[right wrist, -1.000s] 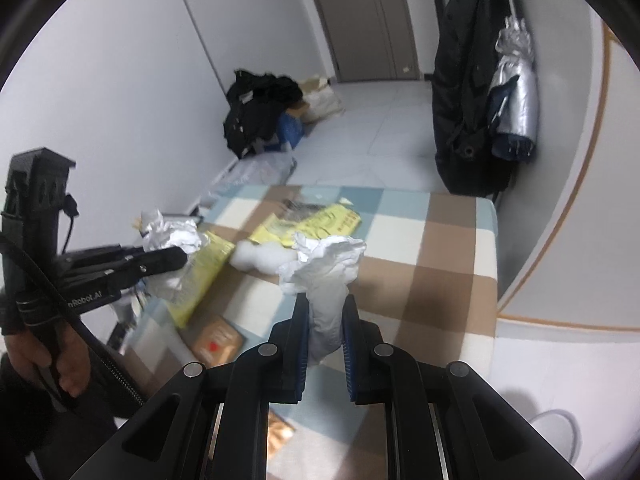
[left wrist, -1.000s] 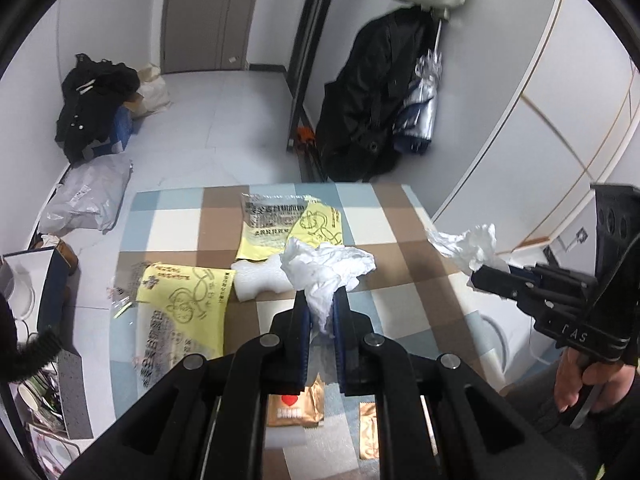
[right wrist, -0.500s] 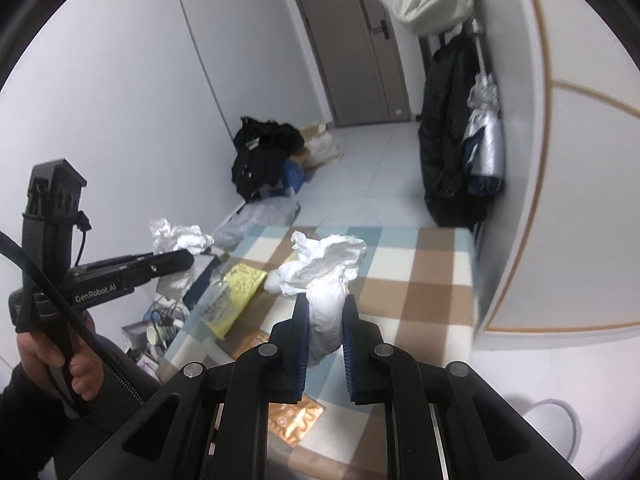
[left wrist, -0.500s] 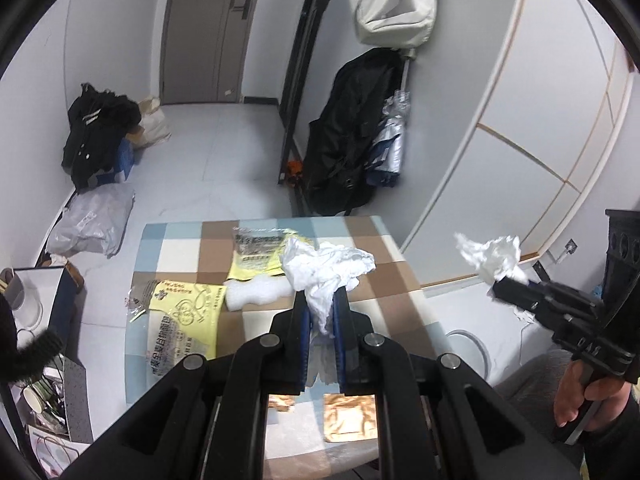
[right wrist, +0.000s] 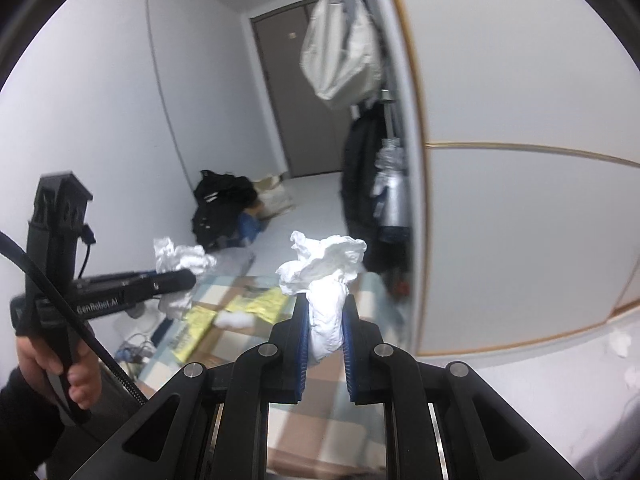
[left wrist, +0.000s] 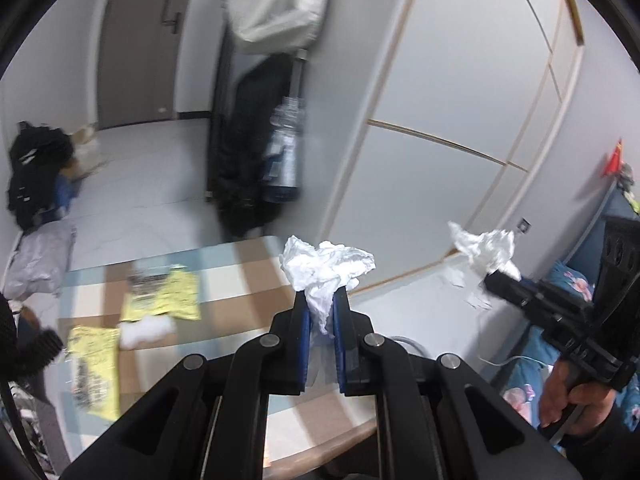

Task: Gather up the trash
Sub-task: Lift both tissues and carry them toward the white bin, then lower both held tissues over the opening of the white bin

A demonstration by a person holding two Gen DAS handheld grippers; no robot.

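In the left wrist view my left gripper [left wrist: 320,304] is shut on a crumpled white tissue [left wrist: 326,268], held in the air above the right edge of the checked table [left wrist: 248,280]. At the right of that view my right gripper [left wrist: 494,278] carries a second white tissue [left wrist: 484,246]. The right wrist view shows the right gripper [right wrist: 326,308] shut on its tissue [right wrist: 324,268], and the left gripper [right wrist: 188,278] with its tissue [right wrist: 180,258] off to the left. Yellow wrappers [left wrist: 164,298] and a white foam lump [left wrist: 146,330] lie on the table.
Dark coats and a folded umbrella [left wrist: 248,152] hang by the door under a pale bag [left wrist: 276,4]. A black bag [left wrist: 36,176] and a grey plastic sack [left wrist: 40,260] sit on the floor. White wardrobe panels [left wrist: 440,120] stand at the right. Tissue scraps [right wrist: 620,344] lie on the floor.
Both grippers have risen and swung to the right, away from the table, each still holding its tissue. The table now sits lower and further left in both views.
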